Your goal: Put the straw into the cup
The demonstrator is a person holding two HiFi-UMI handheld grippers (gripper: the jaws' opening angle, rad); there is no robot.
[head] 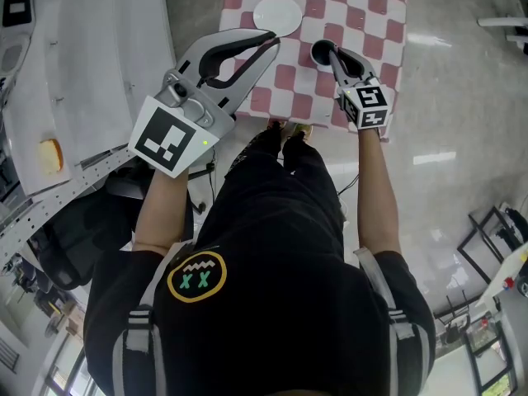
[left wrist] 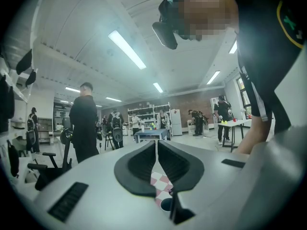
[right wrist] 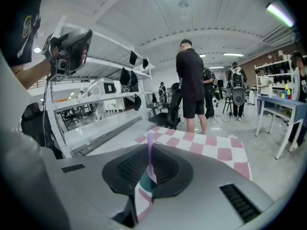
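A pale purple straw stands upright between the jaws of my right gripper, which is shut on it. Straight below it a dark teal cup shows through the gap. In the head view my right gripper hangs over the dark cup on the red-and-white checked table; the straw itself is hidden there. My left gripper is raised to the left of the cup, shut and holding nothing. Its own view shows the jaws pressed together and the cup far below.
A white round plate lies on the table behind the cup. White shelving runs along the left, with a black chair beside it. The table's front edge is at my feet. Several people stand farther off in the room.
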